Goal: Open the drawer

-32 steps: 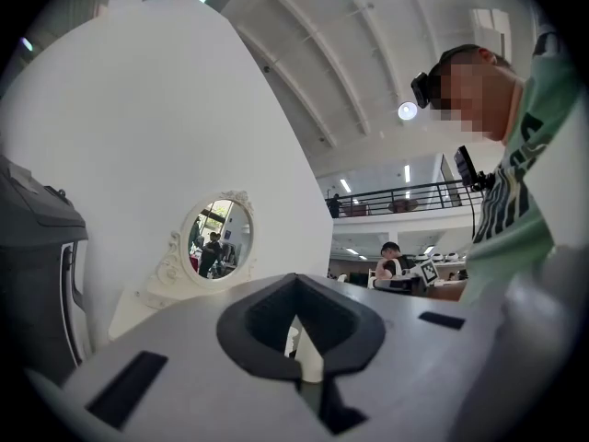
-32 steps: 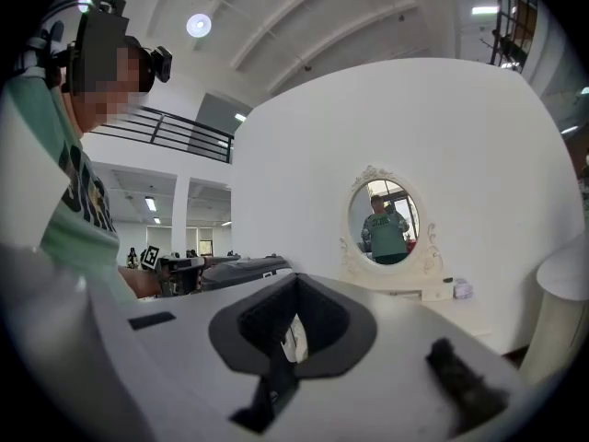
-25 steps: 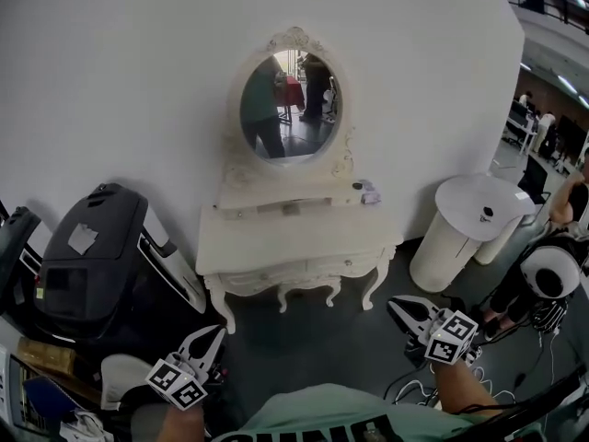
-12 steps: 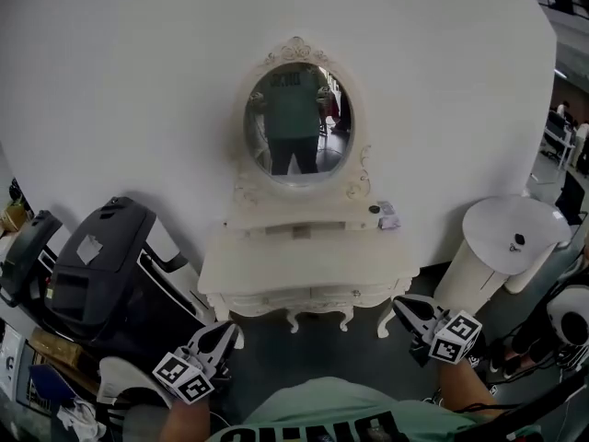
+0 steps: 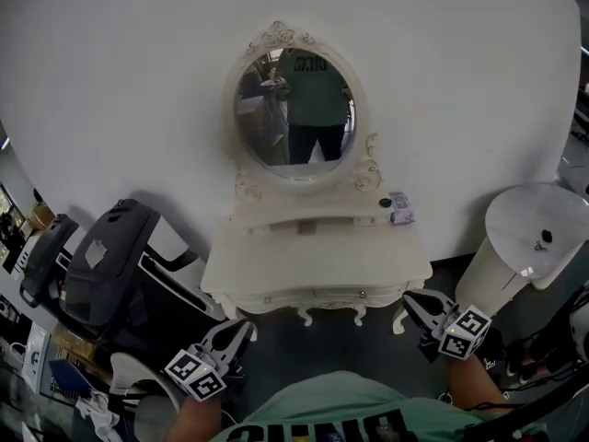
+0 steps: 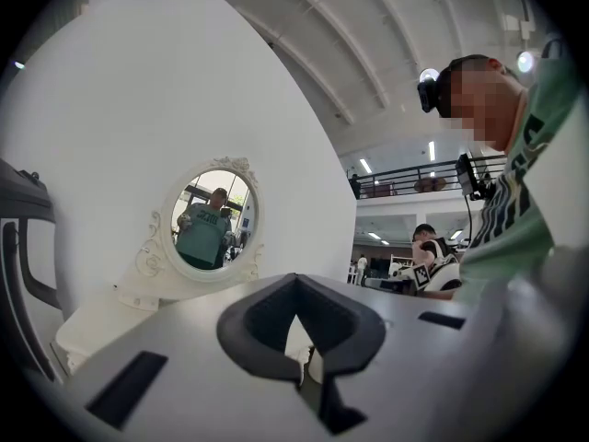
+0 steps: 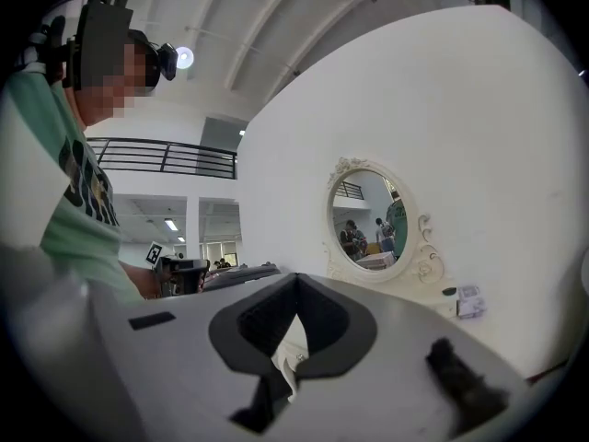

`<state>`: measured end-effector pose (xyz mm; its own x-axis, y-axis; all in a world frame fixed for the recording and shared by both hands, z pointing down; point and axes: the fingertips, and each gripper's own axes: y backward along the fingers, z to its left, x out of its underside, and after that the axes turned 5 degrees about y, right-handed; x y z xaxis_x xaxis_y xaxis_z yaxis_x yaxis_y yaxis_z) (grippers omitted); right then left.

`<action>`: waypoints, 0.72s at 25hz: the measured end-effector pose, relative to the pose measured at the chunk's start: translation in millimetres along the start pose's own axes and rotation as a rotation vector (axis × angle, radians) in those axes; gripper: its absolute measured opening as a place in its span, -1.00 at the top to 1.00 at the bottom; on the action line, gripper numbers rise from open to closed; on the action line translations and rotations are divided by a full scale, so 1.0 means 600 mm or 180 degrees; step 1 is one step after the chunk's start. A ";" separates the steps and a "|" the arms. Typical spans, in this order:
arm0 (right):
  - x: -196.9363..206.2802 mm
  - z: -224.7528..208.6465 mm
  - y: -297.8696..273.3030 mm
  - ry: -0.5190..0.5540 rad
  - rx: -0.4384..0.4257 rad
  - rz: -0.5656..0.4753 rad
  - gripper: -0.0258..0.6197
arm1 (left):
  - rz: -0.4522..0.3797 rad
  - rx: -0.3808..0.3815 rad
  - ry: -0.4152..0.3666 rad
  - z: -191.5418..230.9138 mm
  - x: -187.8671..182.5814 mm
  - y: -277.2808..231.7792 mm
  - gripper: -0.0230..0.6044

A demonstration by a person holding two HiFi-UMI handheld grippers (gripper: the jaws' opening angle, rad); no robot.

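Drawer (image 5: 314, 295) sits shut in the front apron of the white carved desk (image 5: 317, 256), flush under the top, with two small knobs (image 5: 362, 294) on its front. The desk stands against the white wall (image 5: 138, 81). An oval mirror (image 5: 294, 109) rises at the back of it (a person in a green shirt is reflected there). A small box (image 5: 398, 208) lies at the right end of the raised back shelf. A dark round thing sits just beside it, too small to tell.

The left gripper (image 5: 242, 325) is low in the head view, near the desk's front left leg and well apart from the drawer, touching nothing. Its fingers (image 6: 256, 328) are pressed together with nothing between them. The right gripper (image 5: 410, 302) is near the front right leg, also apart from the drawer. Its fingers (image 7: 324, 328) are pressed together too, and empty. Both grippers point level toward the desk.

A black machine (image 5: 101, 265) stands on the floor left of the desk, and a white round pedestal (image 5: 520, 238) stands right of it. In the left gripper view the mirror is ahead and to the left, with the green shirt at the right edge. In the right gripper view the mirror and box sit right of the fingers.
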<state>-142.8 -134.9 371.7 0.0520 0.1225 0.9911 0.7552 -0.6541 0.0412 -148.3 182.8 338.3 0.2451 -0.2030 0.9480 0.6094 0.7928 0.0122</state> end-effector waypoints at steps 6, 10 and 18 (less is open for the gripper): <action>0.018 -0.035 -0.016 -0.0067 0.0168 0.0060 0.90 | 0.0063 0.0213 0.0037 0.038 -0.004 -0.059 0.90; 0.018 -0.035 -0.052 0.0045 0.0350 0.0110 0.90 | 0.0081 0.0471 0.0066 0.096 -0.008 -0.083 0.90; -0.015 -0.023 -0.215 0.0295 0.0835 0.0246 0.90 | 0.0110 0.0952 -0.0013 0.284 -0.105 -0.120 0.90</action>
<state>-249.6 -61.7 359.1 0.0652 0.0031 0.9979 0.8951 -0.4421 -0.0571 -336.2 236.3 332.2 0.2585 -0.1712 0.9507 0.3513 0.9334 0.0725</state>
